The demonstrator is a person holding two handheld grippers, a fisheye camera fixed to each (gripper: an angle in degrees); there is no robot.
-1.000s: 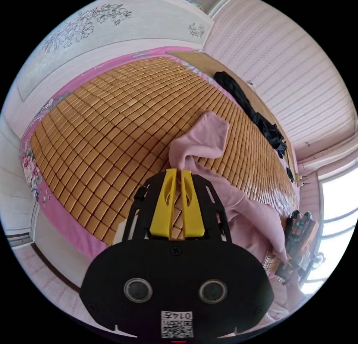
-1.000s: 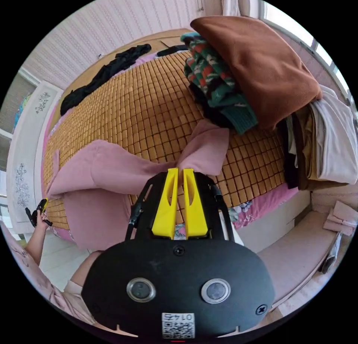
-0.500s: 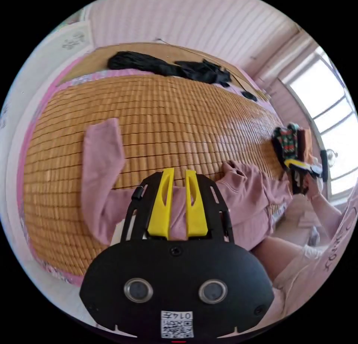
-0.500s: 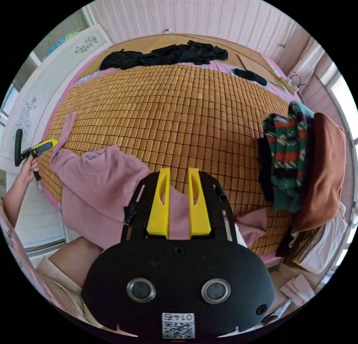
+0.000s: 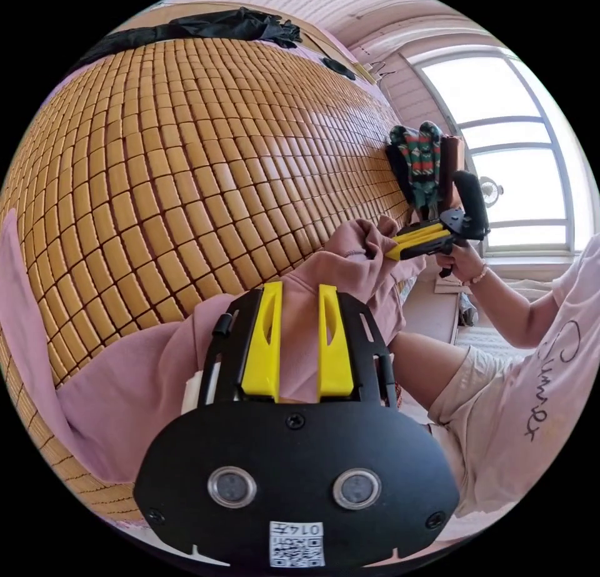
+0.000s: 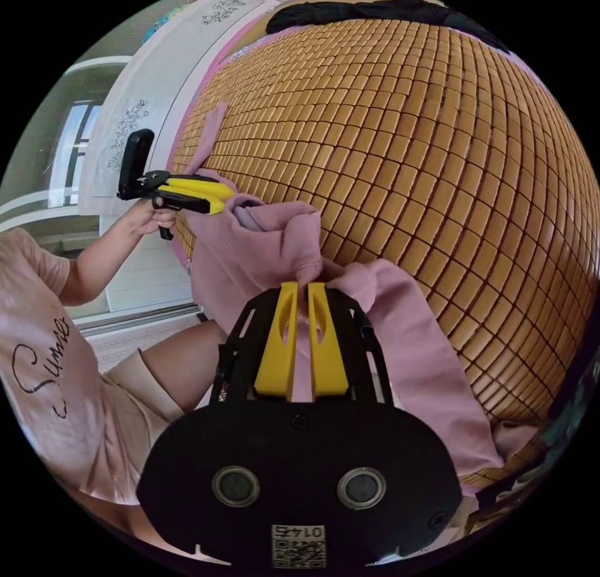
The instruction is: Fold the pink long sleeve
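Note:
The pink long sleeve [image 5: 144,377] lies bunched at the near edge of a bamboo mat [image 5: 187,133], one sleeve trailing off to the left. My left gripper [image 5: 297,287] is open, its jaws spread over the pink fabric. In the right gripper view its tips [image 6: 226,195] touch the garment's neck area. My right gripper [image 6: 303,284] is shut on a gathered fold of the pink long sleeve [image 6: 412,364]. The left gripper view shows the right gripper [image 5: 390,252] pinching that edge.
Black clothes [image 5: 206,24] lie along the far edge of the mat [image 6: 437,133]. A stack with a green and red knit [image 5: 420,158] stands by the window [image 5: 519,133]. The person's leg [image 5: 425,364] is close to the bed edge. A white flower-printed panel [image 6: 156,102] stands at the left.
Both cameras swung down toward the garment. The right gripper, open half a second ago, has shut on a fold. The left jaws, shut a second ago, have spread wider.

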